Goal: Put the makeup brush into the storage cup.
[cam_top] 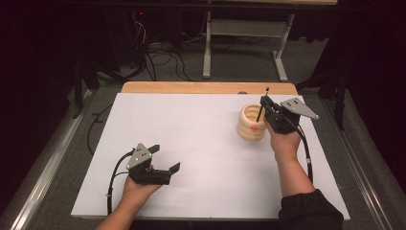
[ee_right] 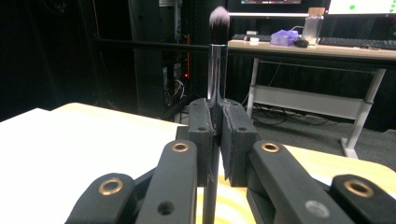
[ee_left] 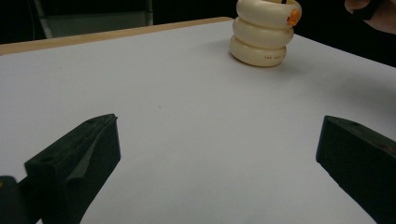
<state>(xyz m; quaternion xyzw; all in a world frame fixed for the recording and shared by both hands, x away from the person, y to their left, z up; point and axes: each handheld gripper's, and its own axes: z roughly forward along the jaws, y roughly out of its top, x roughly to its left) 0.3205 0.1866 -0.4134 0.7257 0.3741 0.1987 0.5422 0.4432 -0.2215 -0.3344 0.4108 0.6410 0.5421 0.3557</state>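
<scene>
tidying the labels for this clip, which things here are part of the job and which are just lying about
In the job:
- makeup brush, clamped in the right gripper
- cream ringed holder, brush handle over its mouth

Lying about:
- left gripper, open and idle on the white table
- desk with keyboard behind

Lighting's pretty moody from where I sit: the white bench top [cam_top: 191,143] is lit evenly from above, everything around it drops to near black. Shadows are soft, just a faint one beside the cream ring holder [ee_left: 264,35]. No glare to speak of. All three feeds are soft and grainy, and the close jaws in both gripper views look blurry, the far monitors blown out.
</scene>
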